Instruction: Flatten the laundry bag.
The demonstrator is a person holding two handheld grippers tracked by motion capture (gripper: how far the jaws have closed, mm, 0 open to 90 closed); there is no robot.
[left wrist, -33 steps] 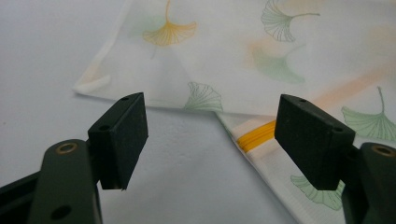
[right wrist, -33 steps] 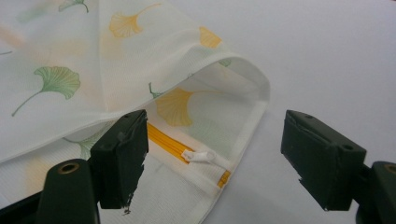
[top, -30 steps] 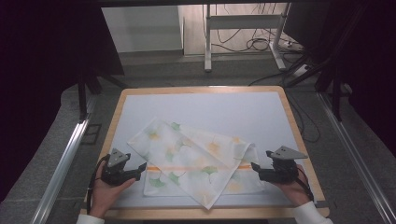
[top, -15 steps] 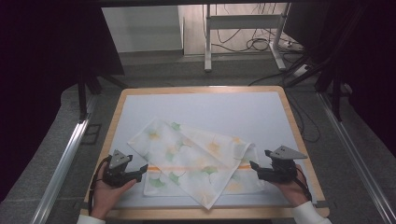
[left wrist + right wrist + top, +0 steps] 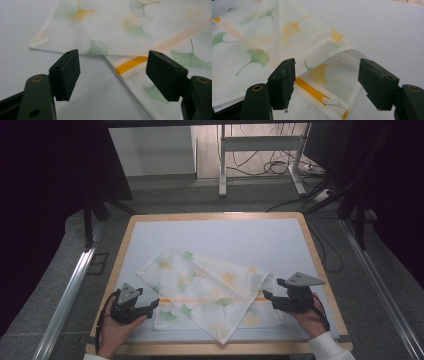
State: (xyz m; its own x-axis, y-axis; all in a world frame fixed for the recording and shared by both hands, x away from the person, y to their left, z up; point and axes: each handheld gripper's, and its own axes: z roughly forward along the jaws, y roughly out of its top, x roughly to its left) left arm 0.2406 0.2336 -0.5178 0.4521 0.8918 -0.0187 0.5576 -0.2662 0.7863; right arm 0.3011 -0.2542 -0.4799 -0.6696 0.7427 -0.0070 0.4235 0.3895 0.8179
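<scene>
A white cloth (image 5: pixel 205 292) printed with green and orange ginkgo leaves and an orange stripe lies loosely folded on the white table top (image 5: pixel 240 240). My left gripper (image 5: pixel 152 306) is open, low at the cloth's near left edge, its jaws pointing at the striped edge (image 5: pixel 131 64). At the cloth's right edge my right gripper (image 5: pixel 267 296) is open too. In the right gripper view the folded upper layer (image 5: pixel 287 37) lifts off the striped lower layer (image 5: pixel 317 92) between the jaws. Neither gripper (image 5: pixel 113 75) (image 5: pixel 327 82) holds anything.
The table has a wooden rim (image 5: pixel 215 348). Bare white surface lies beyond the cloth towards the far edge. Metal rails (image 5: pixel 70 290) run along both sides on the floor. A stand with cables (image 5: pixel 260 167) is behind the table.
The left gripper has drawn back a little towards the near left corner. The right gripper and the cloth stay about where they were.
</scene>
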